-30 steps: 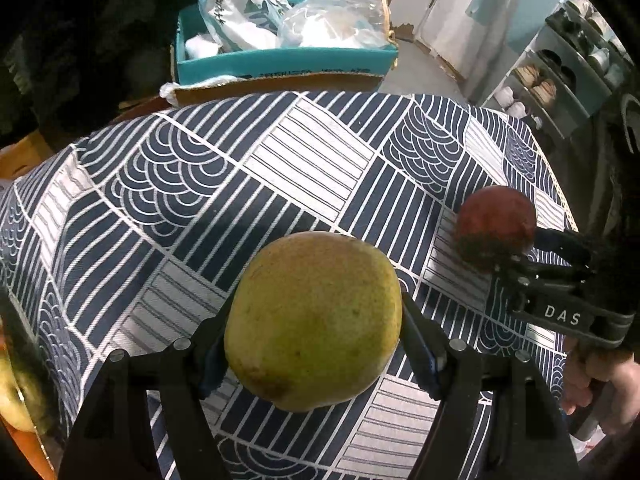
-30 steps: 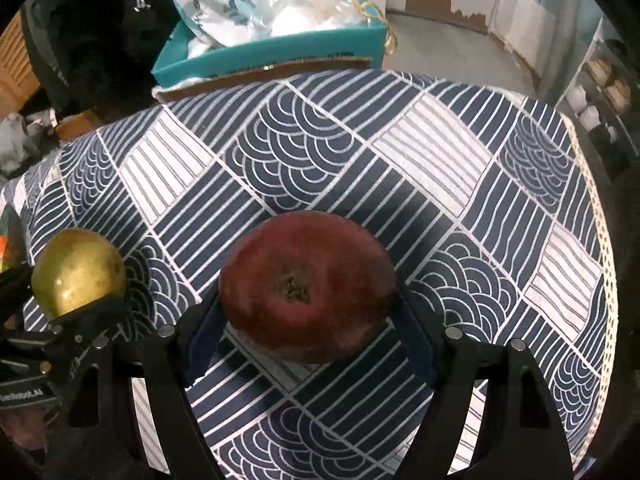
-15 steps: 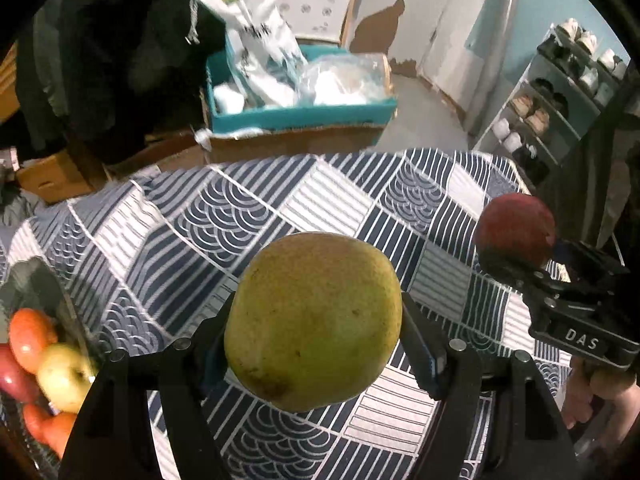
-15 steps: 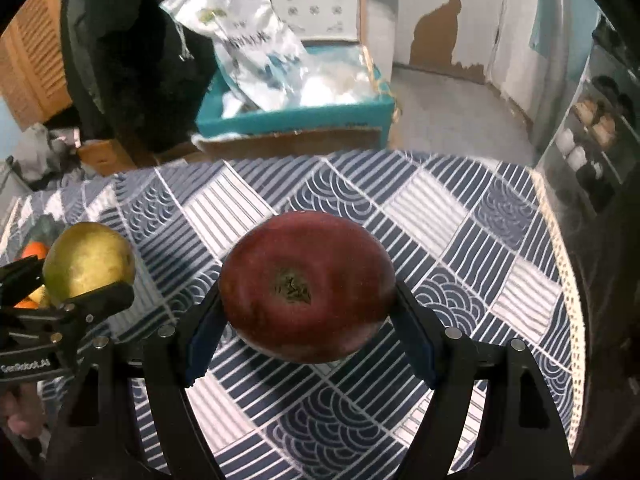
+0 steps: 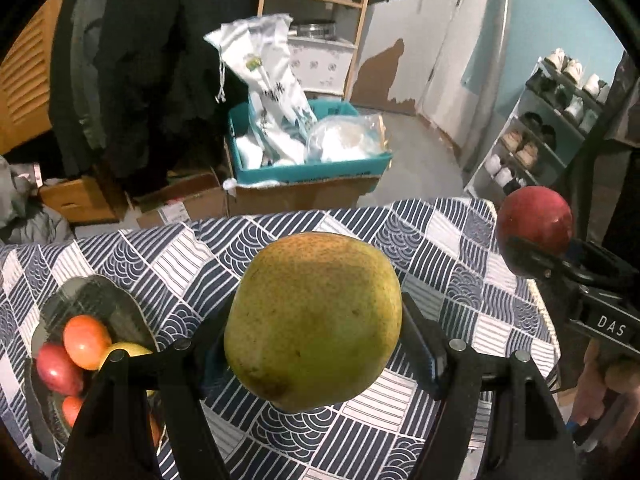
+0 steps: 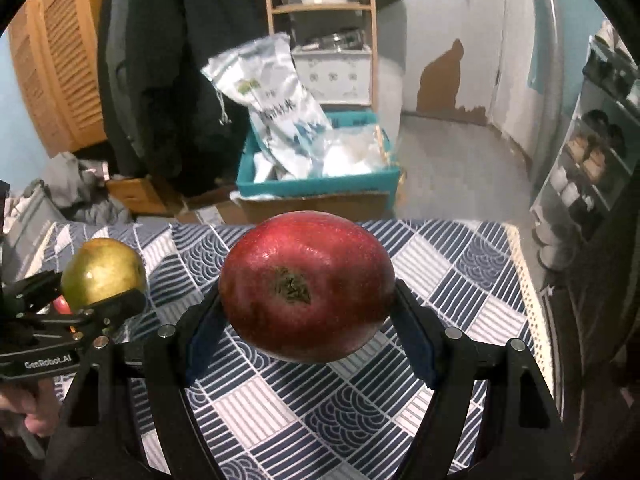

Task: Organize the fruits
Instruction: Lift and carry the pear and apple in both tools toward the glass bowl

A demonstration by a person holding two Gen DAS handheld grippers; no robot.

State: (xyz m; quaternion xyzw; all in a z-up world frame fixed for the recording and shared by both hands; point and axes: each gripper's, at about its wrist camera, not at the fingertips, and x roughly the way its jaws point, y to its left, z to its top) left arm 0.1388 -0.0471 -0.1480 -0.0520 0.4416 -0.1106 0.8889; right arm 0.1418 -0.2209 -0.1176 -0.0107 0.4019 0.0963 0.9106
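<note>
My left gripper (image 5: 316, 344) is shut on a green-yellow pear (image 5: 314, 320) and holds it above the patterned tablecloth (image 5: 440, 248). My right gripper (image 6: 308, 316) is shut on a dark red apple (image 6: 306, 284), also held above the cloth. The apple also shows at the right in the left wrist view (image 5: 534, 220). The pear also shows at the left in the right wrist view (image 6: 102, 270). A glass bowl (image 5: 80, 296) at the table's left holds several red, orange and yellow fruits (image 5: 86, 340).
Beyond the table's far edge stands a teal box (image 5: 312, 172) with white bags on a cardboard carton. Dark coats hang at the back left. A shoe rack (image 5: 548, 128) stands to the right. The table's right edge (image 6: 528, 292) is close to the right gripper.
Both grippers have risen and tilted up with their fruits still held. The view now shows the room beyond the table, and the fruit bowl has come into the left wrist view.
</note>
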